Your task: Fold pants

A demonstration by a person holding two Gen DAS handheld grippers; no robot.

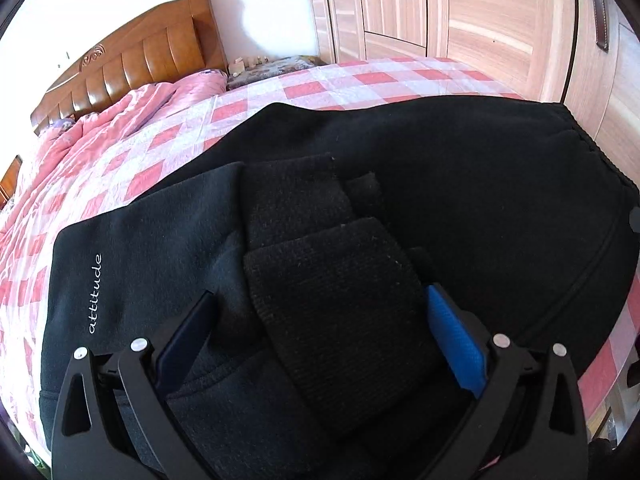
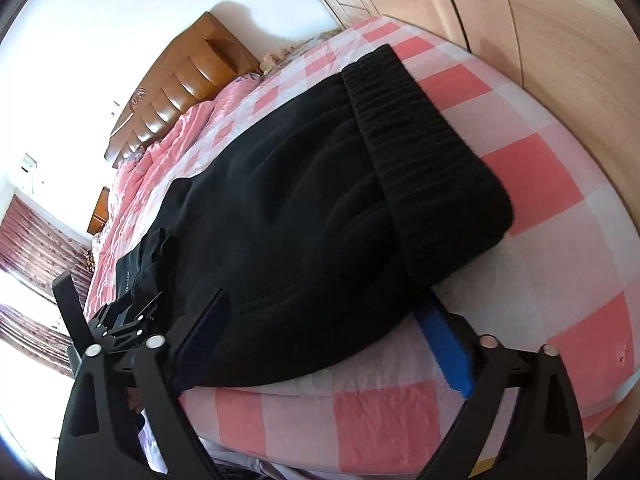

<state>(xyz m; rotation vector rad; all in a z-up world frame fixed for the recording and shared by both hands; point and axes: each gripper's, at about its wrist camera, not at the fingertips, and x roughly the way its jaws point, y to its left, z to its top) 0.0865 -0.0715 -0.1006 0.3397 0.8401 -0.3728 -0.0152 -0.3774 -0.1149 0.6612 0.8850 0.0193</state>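
Black fleece pants lie on a bed with a pink and white checked sheet. One leg panel carries the white word "attitude". My left gripper is open, its fingers either side of two ribbed leg cuffs laid over the pants. In the right wrist view the pants lie lengthwise with the ribbed waistband on the right. My right gripper is open at the near edge of the pants, its blue pad partly under the fabric. The left gripper also shows in the right wrist view.
A wooden headboard and a rumpled pink quilt are at the far end of the bed. Wooden wardrobe doors stand close along the right side. The bed's near edge runs just under my right gripper.
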